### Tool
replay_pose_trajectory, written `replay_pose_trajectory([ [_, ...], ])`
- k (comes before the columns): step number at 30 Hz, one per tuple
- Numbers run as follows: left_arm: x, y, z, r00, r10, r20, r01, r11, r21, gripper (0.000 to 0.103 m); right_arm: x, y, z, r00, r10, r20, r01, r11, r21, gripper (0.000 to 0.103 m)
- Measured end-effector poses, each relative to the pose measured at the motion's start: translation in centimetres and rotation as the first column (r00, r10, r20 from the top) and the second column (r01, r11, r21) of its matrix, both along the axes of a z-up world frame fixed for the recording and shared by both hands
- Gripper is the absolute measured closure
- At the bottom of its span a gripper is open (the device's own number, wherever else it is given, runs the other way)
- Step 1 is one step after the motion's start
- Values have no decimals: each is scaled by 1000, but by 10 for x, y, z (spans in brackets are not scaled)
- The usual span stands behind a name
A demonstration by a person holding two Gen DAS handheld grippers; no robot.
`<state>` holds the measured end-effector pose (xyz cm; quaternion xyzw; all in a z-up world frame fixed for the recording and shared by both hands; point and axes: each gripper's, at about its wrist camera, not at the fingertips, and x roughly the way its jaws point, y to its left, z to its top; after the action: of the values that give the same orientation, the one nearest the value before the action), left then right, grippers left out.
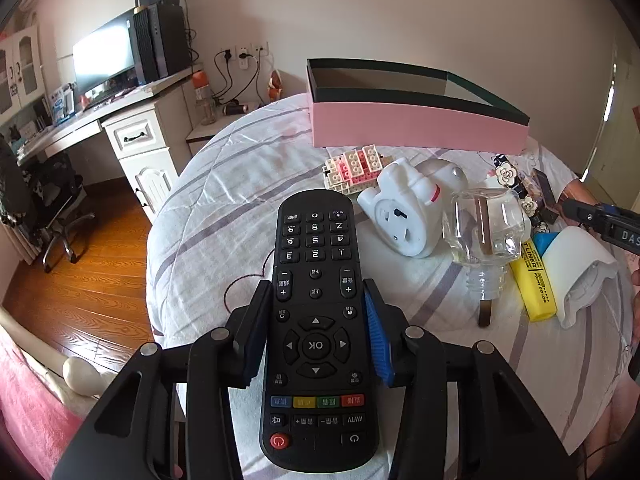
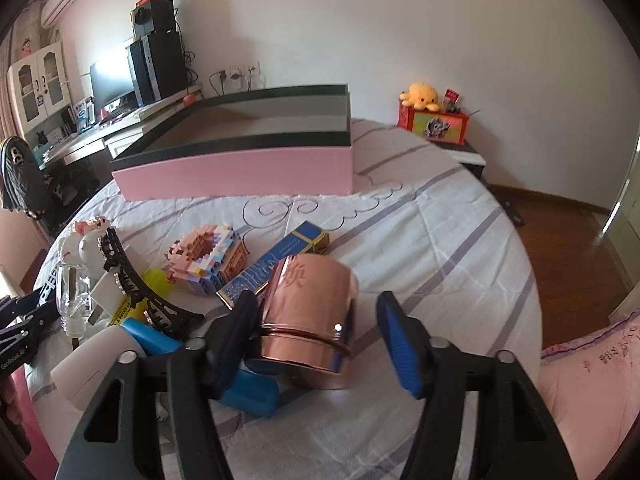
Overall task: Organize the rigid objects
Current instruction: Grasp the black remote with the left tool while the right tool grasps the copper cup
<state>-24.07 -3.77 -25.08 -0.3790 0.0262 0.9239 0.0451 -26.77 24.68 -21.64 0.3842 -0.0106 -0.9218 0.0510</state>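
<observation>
On a bed (image 1: 224, 200) with a striped white quilt, the left claw (image 1: 318, 336) grips a black remote control (image 1: 316, 320) by its long edges, both pads pressed against it. The right claw (image 2: 316, 336) straddles a copper-coloured tin (image 2: 308, 320) lying on its side; its left pad touches the tin, the blue right pad stands clear, so nothing is clamped. A pink box (image 2: 240, 172), open on top, sits beyond both near the bed's far edge.
</observation>
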Motion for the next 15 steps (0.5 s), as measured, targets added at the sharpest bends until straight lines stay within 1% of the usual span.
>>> replay_pose_trajectory([
  [3,-4,0,0,1000,-10,6,10,1000,11,59,0,-2,-3,1000,15,9,-15,1000,6,44],
  [4,-5,-1,0,1000,-9,8,9,1000,17,59,0,-2,-3,1000,22,4,-22,1000,0,52],
  [5,-5,-1,0,1000,-9,5,9,1000,17,59,1,-2,-2,1000,26,1,-26,1000,0,55],
  [9,-3,-2,1,1000,-8,-9,9,1000,30,59,5,-1,0,999,42,-11,-42,999,-3,55],
  [12,-1,-7,5,1000,0,-14,1,998,65,59,8,2,5,999,40,-25,-40,999,-4,55],
  [15,0,-8,10,1000,-2,-30,4,998,65,59,10,3,14,998,49,-47,-49,999,-9,55],
])
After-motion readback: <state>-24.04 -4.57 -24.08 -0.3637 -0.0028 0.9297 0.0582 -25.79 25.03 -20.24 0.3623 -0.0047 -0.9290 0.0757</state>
